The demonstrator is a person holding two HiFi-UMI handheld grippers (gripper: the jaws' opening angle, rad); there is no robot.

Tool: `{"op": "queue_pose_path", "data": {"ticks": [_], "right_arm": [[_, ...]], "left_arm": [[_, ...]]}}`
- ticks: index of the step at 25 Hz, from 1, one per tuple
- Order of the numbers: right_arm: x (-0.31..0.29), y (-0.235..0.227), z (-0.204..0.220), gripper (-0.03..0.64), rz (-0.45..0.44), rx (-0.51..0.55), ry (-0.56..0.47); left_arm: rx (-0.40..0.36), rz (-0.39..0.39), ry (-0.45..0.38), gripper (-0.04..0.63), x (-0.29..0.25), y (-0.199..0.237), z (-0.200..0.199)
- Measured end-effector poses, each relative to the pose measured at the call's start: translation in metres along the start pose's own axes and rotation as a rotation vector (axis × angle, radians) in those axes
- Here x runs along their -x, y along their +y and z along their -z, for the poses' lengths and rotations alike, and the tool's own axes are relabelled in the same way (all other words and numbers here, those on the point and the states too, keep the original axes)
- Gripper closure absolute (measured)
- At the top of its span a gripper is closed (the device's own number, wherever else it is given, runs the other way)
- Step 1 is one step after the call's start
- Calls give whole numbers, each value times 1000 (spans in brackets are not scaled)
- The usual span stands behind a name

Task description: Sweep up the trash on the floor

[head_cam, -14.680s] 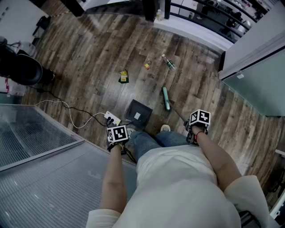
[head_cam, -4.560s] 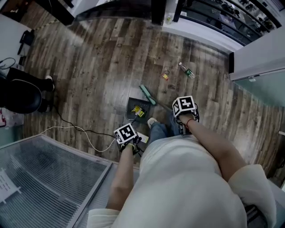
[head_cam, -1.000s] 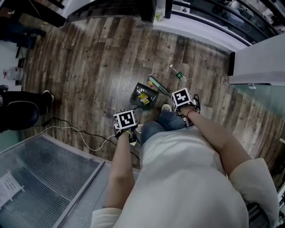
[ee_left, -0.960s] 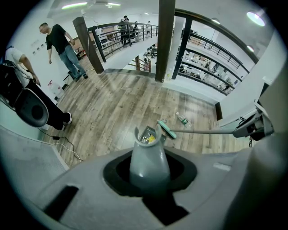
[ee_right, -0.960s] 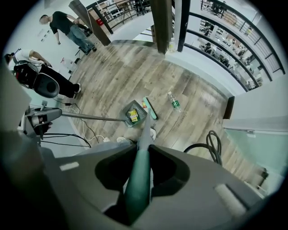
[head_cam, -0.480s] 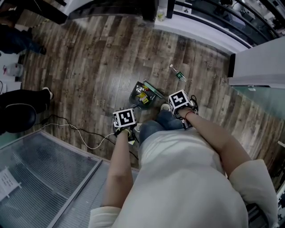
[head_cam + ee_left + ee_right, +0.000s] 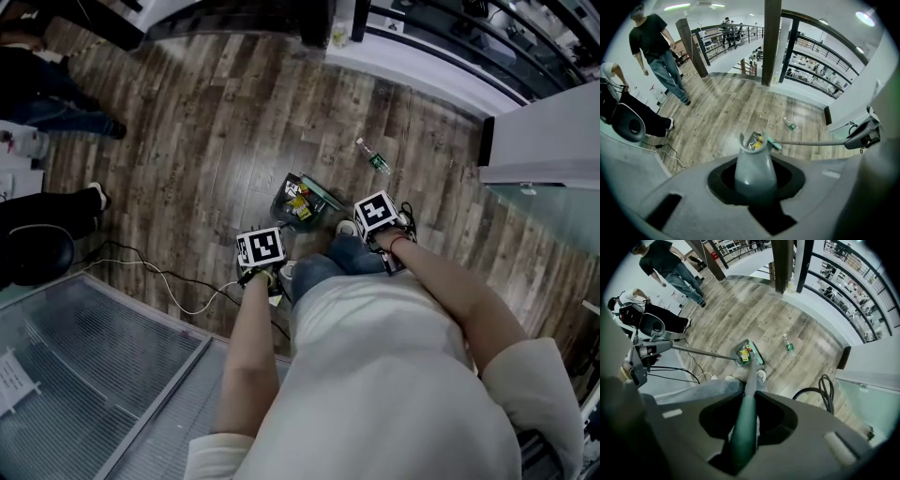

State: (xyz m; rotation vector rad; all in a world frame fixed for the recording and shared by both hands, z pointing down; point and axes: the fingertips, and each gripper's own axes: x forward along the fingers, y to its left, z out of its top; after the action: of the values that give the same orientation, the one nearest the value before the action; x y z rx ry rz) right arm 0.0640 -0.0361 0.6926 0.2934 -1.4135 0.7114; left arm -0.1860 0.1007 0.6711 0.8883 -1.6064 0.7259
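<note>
The bottle (image 7: 374, 157) lies on the floor just past the broom (image 7: 757, 355) head, a bit to the right, not touching it. Its long side points mostly away from the right gripper (image 7: 744, 425). That gripper is nearer and squeezes the broom stick. The left gripper (image 7: 755, 177) squeezes the dustpan (image 7: 298, 199) handle, and the pan holds trash.

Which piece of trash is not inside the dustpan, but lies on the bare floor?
The plastic bottle with a green label, lying on its side on the floor, apart from the dustpan. The yellow wrappers sit inside the dustpan.
</note>
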Motion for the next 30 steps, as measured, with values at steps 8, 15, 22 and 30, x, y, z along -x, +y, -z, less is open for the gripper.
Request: {"op": "queue_pose_path", "data": {"ticks": [8, 15, 22, 30], "right_arm": [[2, 3, 11, 520, -22, -3, 11], [2, 19, 26, 520, -78, 31, 46], [7, 27, 33, 520, -95, 63, 52], [38, 17, 41, 520, -127, 16, 20]], "left_arm": [[2, 12, -3, 499, -1, -2, 0], [-1, 9, -3, 499, 1, -2, 1], [-3, 8, -9, 499, 0, -2, 3], [-6, 9, -6, 499, 0, -2, 3]]}}
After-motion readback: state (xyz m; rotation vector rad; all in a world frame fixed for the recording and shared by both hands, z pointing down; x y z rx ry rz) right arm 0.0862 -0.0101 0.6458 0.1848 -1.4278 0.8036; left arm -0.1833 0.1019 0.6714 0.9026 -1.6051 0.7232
